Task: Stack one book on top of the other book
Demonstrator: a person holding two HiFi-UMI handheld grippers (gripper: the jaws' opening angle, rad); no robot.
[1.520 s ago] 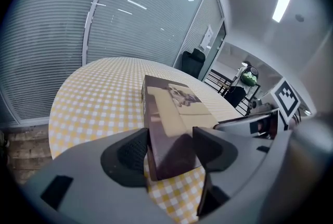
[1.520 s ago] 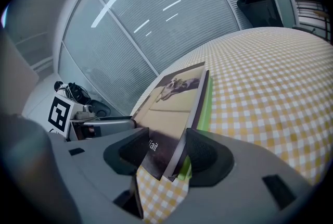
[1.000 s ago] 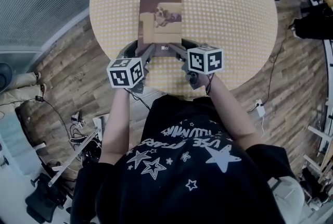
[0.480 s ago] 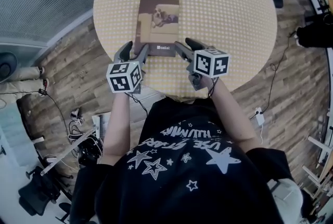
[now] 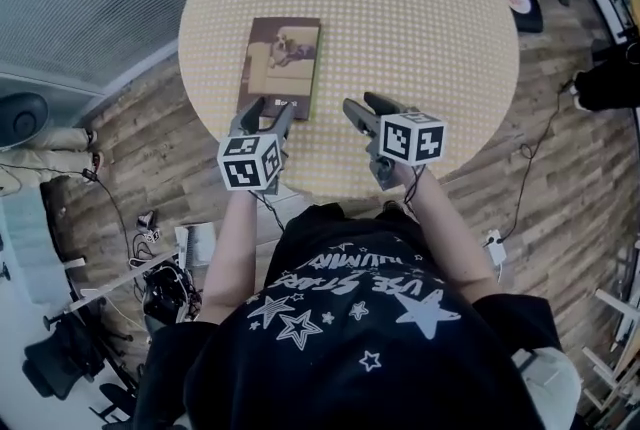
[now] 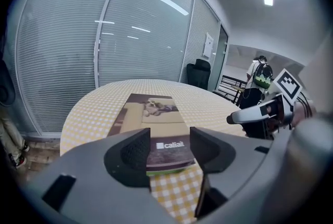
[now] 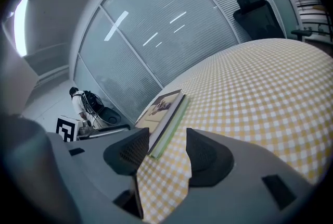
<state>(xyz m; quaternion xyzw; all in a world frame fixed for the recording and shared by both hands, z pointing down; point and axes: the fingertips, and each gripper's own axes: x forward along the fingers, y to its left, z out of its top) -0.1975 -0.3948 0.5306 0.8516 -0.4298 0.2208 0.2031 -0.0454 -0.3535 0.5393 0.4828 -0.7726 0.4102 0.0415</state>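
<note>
**Both hand-held grippers off the books; stack in place on the worktop**

Your left hand-held gripper [image 5: 267,110] [image 6: 169,152] hangs at the 6 o'clock edge of the books. Its jaws stand apart and are closing. The near edge of the top book shows in the gap between them, but the pads do not press on it.

Your right hand-held gripper [image 5: 368,108] [image 7: 166,152] hangs at about 4 o'clock of the books, apart from them. Its jaws stand apart and hold nothing; only checked cloth shows in the gap.

The top book [image 5: 282,63] [image 6: 156,119] [image 7: 164,103], with a dog pictured on its cover, lies flat on the lower book [image 7: 174,120]. Of the lower book only a green edge shows, beneath the top book's side. The two edges run close to flush.

The stack lies at about 8 o'clock on the round worktop [image 5: 420,18], which carries a yellow checked cloth. It sits nearer the rim than the centre.

Beyond the worktop, the left gripper view shows a dark office chair [image 6: 200,72] at about 1 o'clock of the stack and a person with a backpack [image 6: 260,74] further right. A glass wall with blinds [image 6: 130,35] runs behind. The floor [image 5: 150,158] is wood plank.
</note>
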